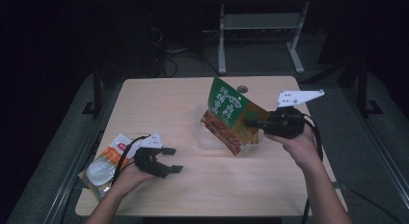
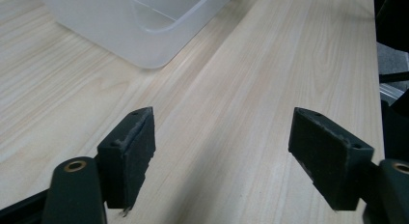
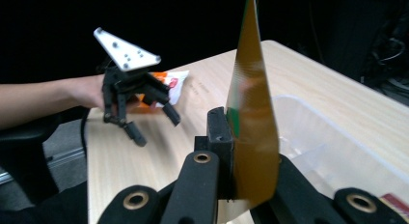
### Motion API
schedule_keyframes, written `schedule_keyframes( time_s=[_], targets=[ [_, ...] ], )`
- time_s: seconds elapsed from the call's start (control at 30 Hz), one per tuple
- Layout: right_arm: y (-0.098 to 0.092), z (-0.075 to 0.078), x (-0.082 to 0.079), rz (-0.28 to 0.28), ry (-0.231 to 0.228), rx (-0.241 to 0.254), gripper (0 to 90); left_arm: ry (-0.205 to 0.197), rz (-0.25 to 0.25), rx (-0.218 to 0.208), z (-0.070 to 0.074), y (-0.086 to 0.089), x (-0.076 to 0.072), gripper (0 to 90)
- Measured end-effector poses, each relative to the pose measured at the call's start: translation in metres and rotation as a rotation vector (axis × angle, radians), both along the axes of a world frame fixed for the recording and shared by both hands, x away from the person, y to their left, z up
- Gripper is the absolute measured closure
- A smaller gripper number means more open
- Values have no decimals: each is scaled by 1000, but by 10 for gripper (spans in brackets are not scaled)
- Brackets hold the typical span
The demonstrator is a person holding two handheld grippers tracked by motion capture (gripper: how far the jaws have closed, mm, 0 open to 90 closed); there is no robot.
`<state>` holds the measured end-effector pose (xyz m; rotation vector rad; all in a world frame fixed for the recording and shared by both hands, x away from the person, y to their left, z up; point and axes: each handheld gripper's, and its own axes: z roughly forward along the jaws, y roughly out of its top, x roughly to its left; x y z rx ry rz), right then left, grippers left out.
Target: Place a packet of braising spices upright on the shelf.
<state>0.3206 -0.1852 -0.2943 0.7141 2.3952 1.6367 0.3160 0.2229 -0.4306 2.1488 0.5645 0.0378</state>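
A green and orange snack bag (image 1: 228, 114) hangs tilted over a clear plastic container (image 1: 208, 137) at the table's middle. My right gripper (image 1: 251, 122) is shut on the bag's right edge; in the right gripper view the bag (image 3: 251, 122) stands edge-on between the black jaws. At the table's front left my left gripper (image 1: 172, 160) stands open with nothing between its pads (image 2: 132, 151), pointing toward the container (image 2: 144, 26). A white and orange packet (image 1: 107, 161) lies behind the left hand, at the table's left edge.
The light wooden table (image 1: 251, 185) has bare wood between the left gripper and the container. A round cable hole (image 1: 242, 89) sits at the far edge. Dark floor and a white metal frame (image 1: 260, 35) lie beyond the table.
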Motion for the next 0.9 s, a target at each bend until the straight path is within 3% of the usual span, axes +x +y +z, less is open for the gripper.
schedule_keyframes(
  time_s=[0.23,0.47,0.9],
  targets=[
    [-5,8,15,-70,-2,-31,900,3,2,-3,-4,0,3,222],
    [-10,6,29,-112,4,-36,900,-1,6,-4,-5,1,4,206],
    [-23,1,32,-178,-1,-62,900,9,-2,13,-11,-1,7,179]
  ],
)
